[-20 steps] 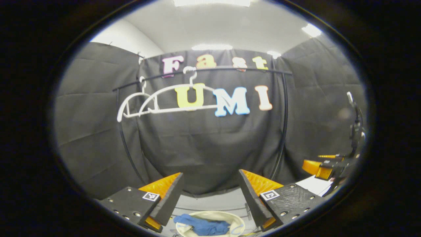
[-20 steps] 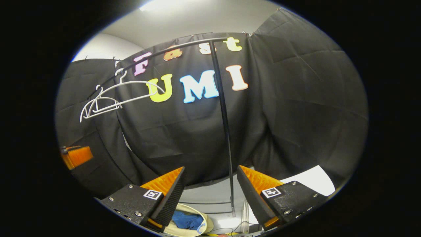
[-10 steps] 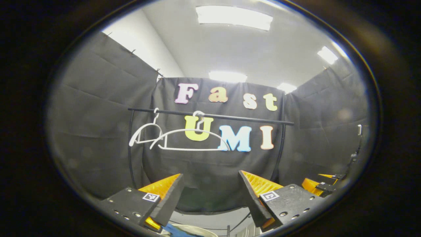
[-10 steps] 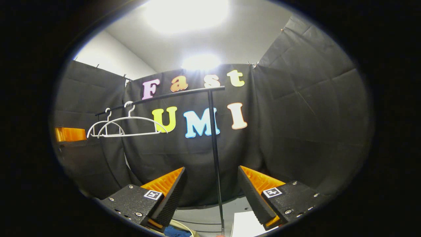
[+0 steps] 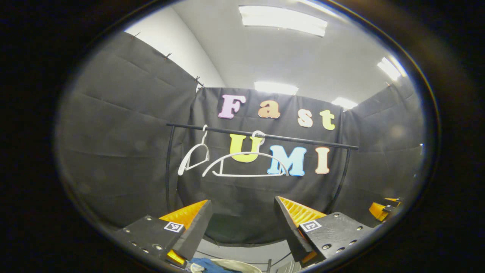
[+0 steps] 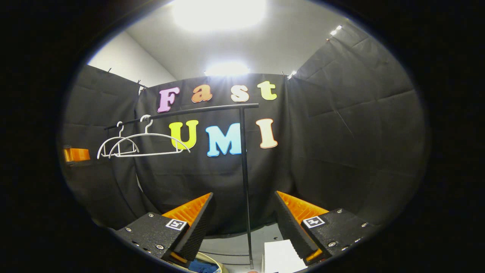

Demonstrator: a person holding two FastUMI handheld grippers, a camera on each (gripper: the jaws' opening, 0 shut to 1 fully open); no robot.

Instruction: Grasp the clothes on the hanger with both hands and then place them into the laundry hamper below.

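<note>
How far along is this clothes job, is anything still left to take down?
It looks essentially finished. Both white hangers on the rail hang bare, and a blue garment lies in the hamper below. Nothing is in hand: the left tongs and the right tongs are open with nothing between them. No garment is left on either hanger.

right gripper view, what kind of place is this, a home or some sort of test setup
Most likely a staged recording booth, not a home: black cloth walls close it in, a bare clothes rail carries two empty white hangers, and a laundry hamper with blue cloth sits below.
</note>
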